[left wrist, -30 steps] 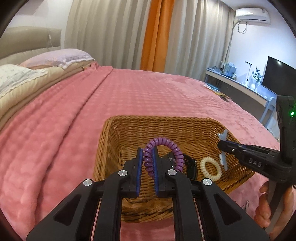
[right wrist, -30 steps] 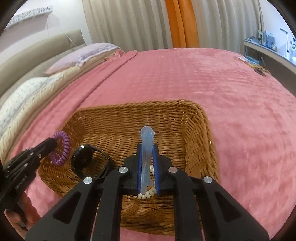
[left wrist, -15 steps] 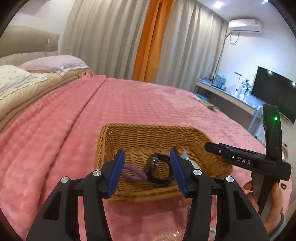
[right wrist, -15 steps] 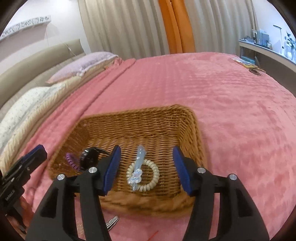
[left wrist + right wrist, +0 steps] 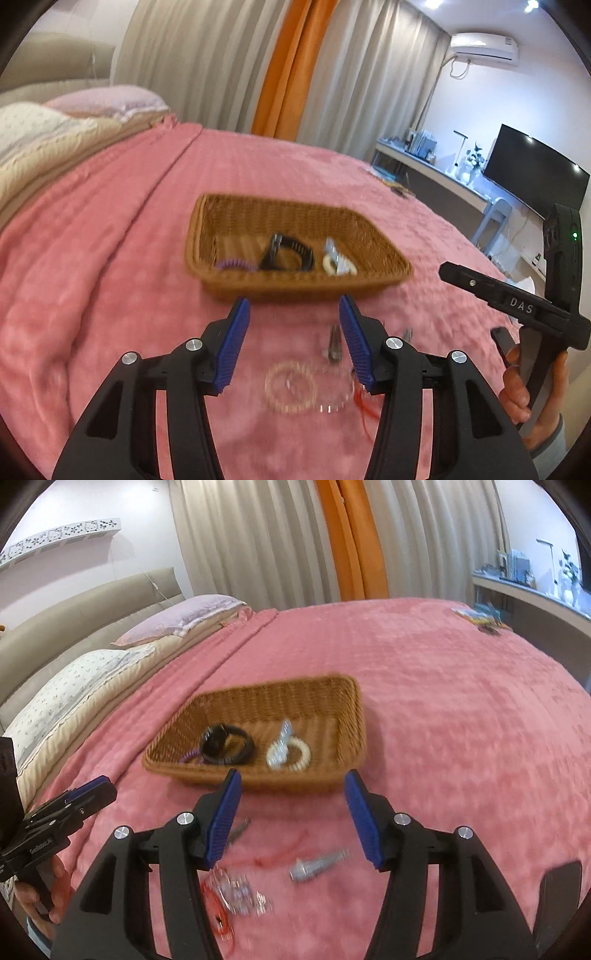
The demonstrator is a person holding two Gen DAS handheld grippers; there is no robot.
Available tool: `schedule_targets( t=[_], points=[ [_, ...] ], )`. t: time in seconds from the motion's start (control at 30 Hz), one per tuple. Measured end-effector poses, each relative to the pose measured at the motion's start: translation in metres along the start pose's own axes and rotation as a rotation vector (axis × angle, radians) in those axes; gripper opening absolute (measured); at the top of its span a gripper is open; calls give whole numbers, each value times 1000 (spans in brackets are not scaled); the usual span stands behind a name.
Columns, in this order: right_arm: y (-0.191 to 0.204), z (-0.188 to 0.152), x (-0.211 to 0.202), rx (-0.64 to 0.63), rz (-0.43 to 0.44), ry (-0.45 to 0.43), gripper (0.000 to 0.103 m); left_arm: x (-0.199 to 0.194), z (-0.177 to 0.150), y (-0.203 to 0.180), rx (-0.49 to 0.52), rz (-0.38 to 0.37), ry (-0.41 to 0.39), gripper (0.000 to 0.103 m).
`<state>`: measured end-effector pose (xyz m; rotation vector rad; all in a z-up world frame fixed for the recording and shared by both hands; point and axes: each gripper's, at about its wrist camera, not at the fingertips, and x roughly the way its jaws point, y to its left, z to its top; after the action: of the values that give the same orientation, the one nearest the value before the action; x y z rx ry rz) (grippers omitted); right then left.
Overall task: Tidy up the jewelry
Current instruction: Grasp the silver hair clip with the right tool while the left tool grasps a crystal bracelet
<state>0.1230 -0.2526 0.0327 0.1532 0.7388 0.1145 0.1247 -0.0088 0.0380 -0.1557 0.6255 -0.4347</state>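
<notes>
Basket (image 5: 295, 288) on pink blanket (image 5: 110, 258): landmark. Inside basket: purple coil tie (image 5: 236, 265) at near-left, black watch (image 5: 286, 254) mid, cream coil tie (image 5: 290, 756) with clear clip (image 5: 282, 738) across it to watch's right.

Left gripper (image 5: 293, 314) empty, fingers spread wide, above blanket just short of basket's near rim. Right gripper (image 5: 291, 786) likewise wide apart, empty, near same rim.

On blanket, nearer than basket: clear bead bracelet (image 5: 291, 386), red string (image 5: 218, 915), two silver clips (image 5: 317, 864) (image 5: 238, 829). All blurred.
</notes>
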Motion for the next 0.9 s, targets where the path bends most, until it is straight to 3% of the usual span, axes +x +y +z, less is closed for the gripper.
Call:
schedule_targets(
  t=[0.1, 0.23, 0.3, 0.57, 0.7, 0.9],
  points=[
    [-7, -18, 10, 42, -5, 84, 55, 6, -15, 6, -18, 7, 48, 47],
    [-19, -41, 28, 136, 30, 186, 55, 29, -34, 17, -48, -6, 146, 30],
    [-17, -50, 38, 155, 14, 215, 55, 39, -41, 22, -64, -14, 183, 28],
    [5, -49, 59, 87, -120, 216, 54, 48, -49, 34, -105, -45, 226, 28],
    [-3, -56, 58, 65, -141, 242, 33, 52, -50, 31, -104, -36, 250, 28],
    [-23, -60, 38, 70, -158, 225, 31, 54, -52, 26, -80, -25, 268, 28]
  ],
)
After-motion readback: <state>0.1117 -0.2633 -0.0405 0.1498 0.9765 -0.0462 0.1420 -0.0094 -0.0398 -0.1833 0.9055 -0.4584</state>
